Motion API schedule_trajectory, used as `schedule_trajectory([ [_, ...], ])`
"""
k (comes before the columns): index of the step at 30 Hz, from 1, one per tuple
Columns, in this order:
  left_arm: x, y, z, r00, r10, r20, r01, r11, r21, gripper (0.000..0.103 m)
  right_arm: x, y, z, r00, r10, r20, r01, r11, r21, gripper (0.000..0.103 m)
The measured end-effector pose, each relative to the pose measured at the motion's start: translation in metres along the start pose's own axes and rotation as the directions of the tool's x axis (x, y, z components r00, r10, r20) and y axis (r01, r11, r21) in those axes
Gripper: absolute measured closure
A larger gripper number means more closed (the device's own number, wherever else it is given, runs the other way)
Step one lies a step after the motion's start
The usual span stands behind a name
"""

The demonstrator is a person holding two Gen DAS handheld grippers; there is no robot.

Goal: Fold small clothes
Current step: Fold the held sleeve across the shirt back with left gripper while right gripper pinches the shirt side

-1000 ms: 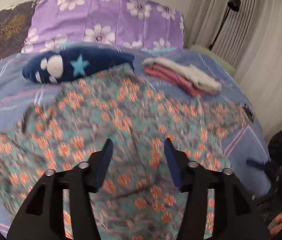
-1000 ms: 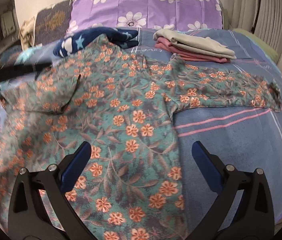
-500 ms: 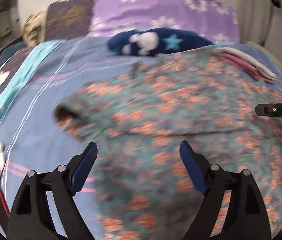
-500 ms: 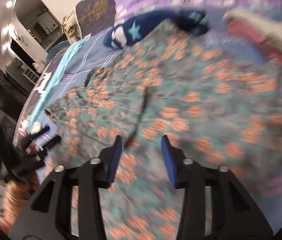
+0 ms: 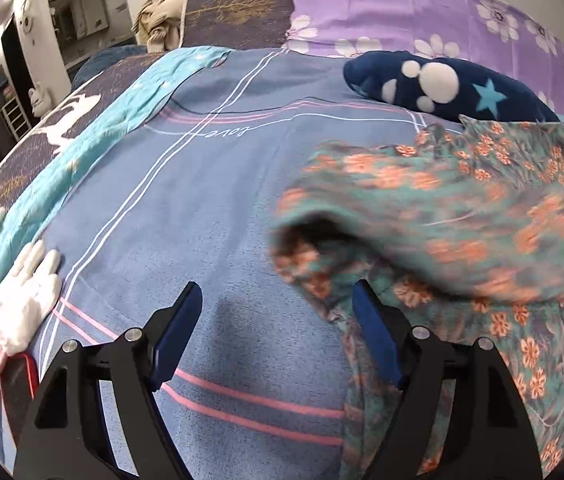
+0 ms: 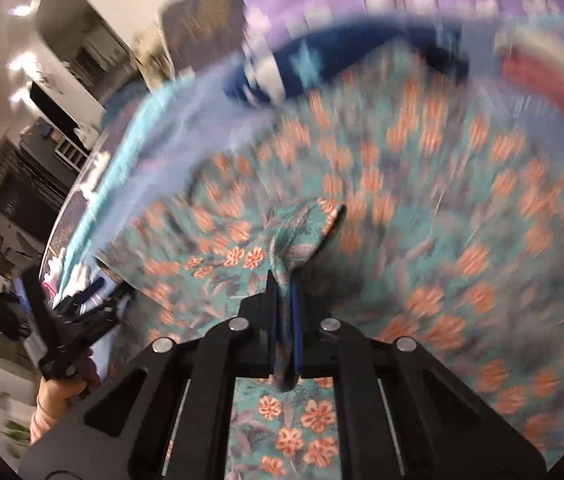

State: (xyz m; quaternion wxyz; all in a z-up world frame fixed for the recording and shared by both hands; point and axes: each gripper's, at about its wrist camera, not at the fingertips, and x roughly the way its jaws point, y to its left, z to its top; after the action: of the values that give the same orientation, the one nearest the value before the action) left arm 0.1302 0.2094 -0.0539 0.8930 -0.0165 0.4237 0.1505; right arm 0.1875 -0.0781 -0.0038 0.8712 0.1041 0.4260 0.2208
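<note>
A: Left-wrist view, left edge: what lies on the bed?

B: A white plush toy on a turquoise cloth, at the edge of the blue striped bedspread.

A: And the left tool?

B: Its jaws stand wide apart and are closing slightly; only bare bedspread lies between them. The right blue pad sits just beside the near edge of the floral garment, not gripping it.

A: Where is that garment?

B: On the right half of the bed, one sleeve end lifted and blurred. Behind it lies a navy star-patterned fleece against a purple flowered pillow.

A: Right-wrist view, far left?

B: The person's hand holding the left tool, beside the bed's edge.

A: The right tool?

B: Its jaws are closed tight on a pinched fold of the floral garment, which stands up between the pads. The remaining fabric spreads around it, blurred. A folded pink and pale stack shows at upper right.
</note>
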Motion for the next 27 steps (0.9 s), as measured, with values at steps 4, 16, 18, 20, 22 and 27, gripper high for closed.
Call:
schedule_trajectory([
  [4,-0.004,-0.004,-0.005,1.000,0.009,0.012,-0.009,1.000,0.022,0.025,-0.041,-0.012,0.004,0.979,-0.175,0.106,0.182,0.981,-0.062,0.097],
  [16,-0.023,-0.007,-0.018,0.999,-0.029,0.020,0.028,0.998,0.056,0.025,-0.012,-0.092,-0.027,0.972,-0.229,-0.049,0.233,0.967,0.102,0.079],
  [18,-0.037,-0.002,-0.017,0.996,-0.078,0.044,0.077,0.997,0.027,0.032,-0.027,-0.086,-0.029,0.969,-0.246,-0.015,0.246,0.966,0.082,0.078],
  [20,-0.052,-0.001,-0.012,0.987,-0.141,0.083,0.141,0.990,0.006,0.050,-0.039,-0.076,-0.031,0.974,-0.225,0.013,0.224,0.974,0.044,0.078],
  [22,-0.065,-0.007,-0.003,0.975,-0.184,0.127,0.186,0.983,0.001,0.056,-0.041,-0.064,-0.033,0.985,-0.173,0.010,0.173,0.985,0.009,0.079],
  [27,-0.040,-0.045,0.008,0.958,-0.279,0.070,0.275,0.959,0.064,0.056,0.000,-0.057,-0.054,0.958,-0.266,-0.108,0.261,0.964,-0.053,0.085],
])
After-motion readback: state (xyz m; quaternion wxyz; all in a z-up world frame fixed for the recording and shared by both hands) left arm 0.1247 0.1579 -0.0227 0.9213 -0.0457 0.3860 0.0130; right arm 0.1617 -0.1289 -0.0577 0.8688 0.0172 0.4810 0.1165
